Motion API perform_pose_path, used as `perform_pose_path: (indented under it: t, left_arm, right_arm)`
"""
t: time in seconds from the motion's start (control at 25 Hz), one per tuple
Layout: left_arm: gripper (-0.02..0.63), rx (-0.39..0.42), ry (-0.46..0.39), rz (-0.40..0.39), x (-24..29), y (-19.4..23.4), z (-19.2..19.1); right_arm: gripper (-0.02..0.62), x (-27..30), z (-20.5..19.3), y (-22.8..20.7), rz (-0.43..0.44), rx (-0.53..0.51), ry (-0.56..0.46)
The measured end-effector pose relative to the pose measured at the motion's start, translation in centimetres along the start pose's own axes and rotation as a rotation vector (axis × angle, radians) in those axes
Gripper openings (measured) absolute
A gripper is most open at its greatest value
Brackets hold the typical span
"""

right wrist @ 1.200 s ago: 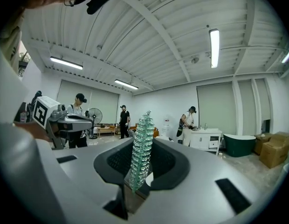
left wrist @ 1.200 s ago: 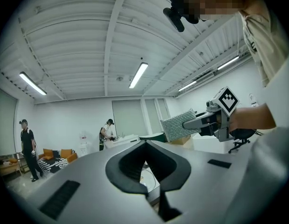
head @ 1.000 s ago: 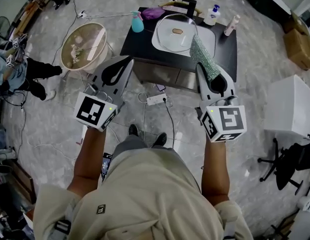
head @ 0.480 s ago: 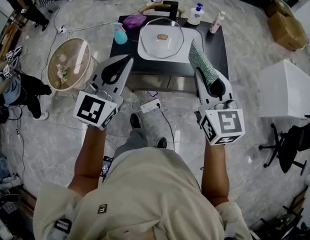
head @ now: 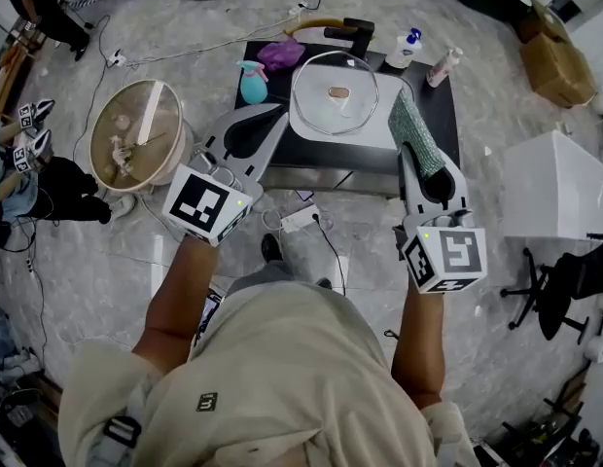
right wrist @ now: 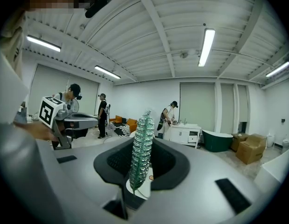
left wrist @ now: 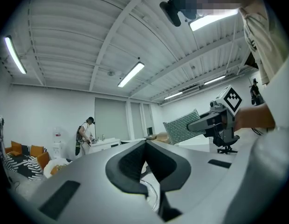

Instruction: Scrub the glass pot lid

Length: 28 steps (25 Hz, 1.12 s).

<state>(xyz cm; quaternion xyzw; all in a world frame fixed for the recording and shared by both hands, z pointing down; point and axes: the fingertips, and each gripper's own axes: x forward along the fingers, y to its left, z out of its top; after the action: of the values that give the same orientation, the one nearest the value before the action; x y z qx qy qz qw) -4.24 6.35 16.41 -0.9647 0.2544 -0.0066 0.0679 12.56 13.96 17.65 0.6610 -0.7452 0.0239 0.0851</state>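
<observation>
**Pad clamped in my right, lid lying on the basin**

My right hand-held gripper (head: 426, 159) is clamped on a green scrub pad (head: 410, 123). In the right gripper view the pad (right wrist: 141, 148) stands on edge between the two jaws and sticks out past their tips. My left hand-held gripper (head: 270, 117) has its jaws together with nothing between them. In the left gripper view they meet at the tip (left wrist: 145, 143).

The glass pot lid (head: 321, 110) lies flat, knob up, on a white basin (head: 381, 132) set in the dark worktop (head: 440, 110) in front of me. The pad's far end is over the basin's right edge, just beside the lid's rim; I cannot tell whether it touches. My left jaws point at the worktop's near left corner, clear of the lid.

A teal spray bottle (head: 252, 84) stands just left of the basin, with a purple cloth (head: 282, 53) behind it. A black faucet (head: 355, 32) rises behind the lid, and a pump bottle (head: 406, 49) and a pink bottle (head: 438, 66) stand at the back right.
</observation>
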Motion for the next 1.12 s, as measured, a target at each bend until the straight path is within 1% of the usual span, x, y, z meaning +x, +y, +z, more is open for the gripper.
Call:
perform_pose_path:
  t: [0.2, 0.48, 0.6, 0.72, 0.8, 0.92, 1.04, 1.12]
  left_arm:
    - [0.014, -0.01, -0.016, -0.021, -0.3, 3.7, -0.7]
    - [0.014, -0.027, -0.066, -0.018, -1.8, 7.9, -0.7]
    - [0.014, -0.058, -0.042, -0.015, -2.3, 8.7, -1.3]
    - [0.014, -0.043, -0.053, -0.009, -2.6, 9.7, -1.6]
    - [0.014, -0.044, -0.053, -0.001, -2.7, 10.4, -1.8]
    - [0.014, -0.085, -0.025, 0.023, -3.3, 11.5, -2.3]
    - [0.014, -0.075, -0.026, 0.059, -3.8, 13.2, -3.1]
    - [0.014, -0.094, -0.016, 0.087, -3.9, 14.2, -3.5]
  right_arm:
    - [0.084, 3.2, 0.9, 1.8, -0.019, -0.017, 0.009]
    - [0.084, 6.3, 2.5, 5.0, -0.012, -0.068, 0.02]
    - [0.084, 7.1, 2.9, 5.7, -0.011, -0.086, 0.031]
    - [0.085, 8.1, 3.0, 6.1, -0.007, -0.092, 0.041]
    - [0.084, 9.1, 2.9, 6.1, -0.001, -0.092, 0.048]
    - [0.084, 10.9, 2.7, 6.3, 0.018, -0.095, 0.052]
    - [0.084, 13.2, 2.6, 6.8, 0.051, -0.107, 0.053]
    - [0.084, 14.8, 2.7, 7.0, 0.078, -0.115, 0.05]
